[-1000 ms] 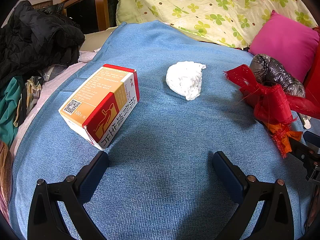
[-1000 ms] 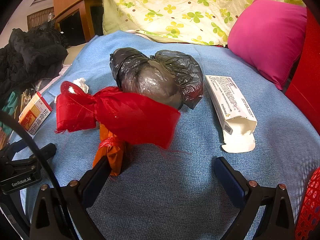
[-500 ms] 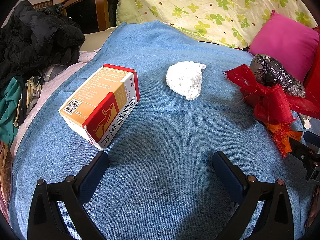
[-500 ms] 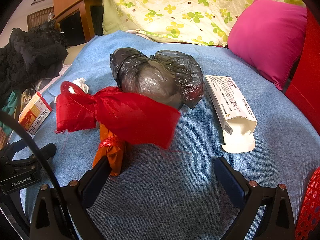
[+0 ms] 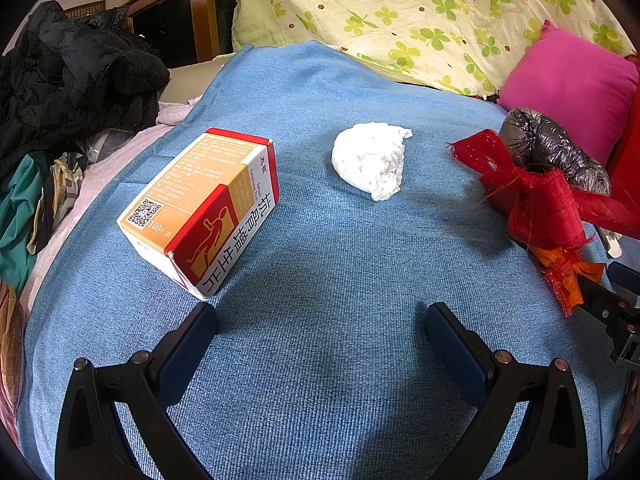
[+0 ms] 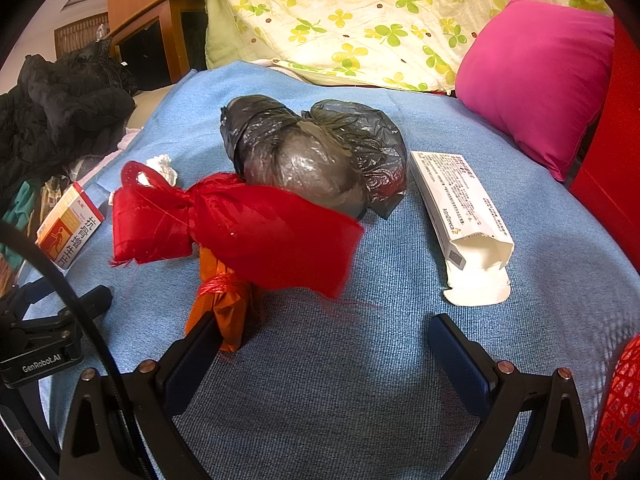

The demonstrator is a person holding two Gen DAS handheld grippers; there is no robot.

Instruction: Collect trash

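Across the blue blanket [image 5: 328,264] the trash lies scattered, and both grippers hang low over it with nothing in them. Left gripper [image 5: 322,340] at the bottom of its view, jaws spread wide, only bare blanket between the fingers; just above its left fingertip sits the orange and red medicine box [image 5: 204,208], lying flat and angled, very near the fingertip but I can't call contact. Further up, centre frame, the crumpled white tissue [image 5: 370,166] sits well apart from that gripper. Over to the right wrist view: right gripper [image 6: 324,350] also spread wide at the bottom of the frame, and its left finger [image 6: 192,360] appears to touch the lower end of the orange wrapper [image 6: 220,308], which is bound with red string. Right above that, the red mesh bag [image 6: 240,228], knotted, drapes across the middle, and behind it the grey-black plastic bag [image 6: 316,156] bulges upward, the two touching. Right of centre, the long white carton [image 6: 460,208] lies with its open end toward the gripper, just above the right fingertip and apart from it. Upper right, a pink pillow [image 6: 536,80]; across the top, a clover-print quilt [image 6: 360,12]; far left edge, a heap of dark clothes [image 5: 68,80]
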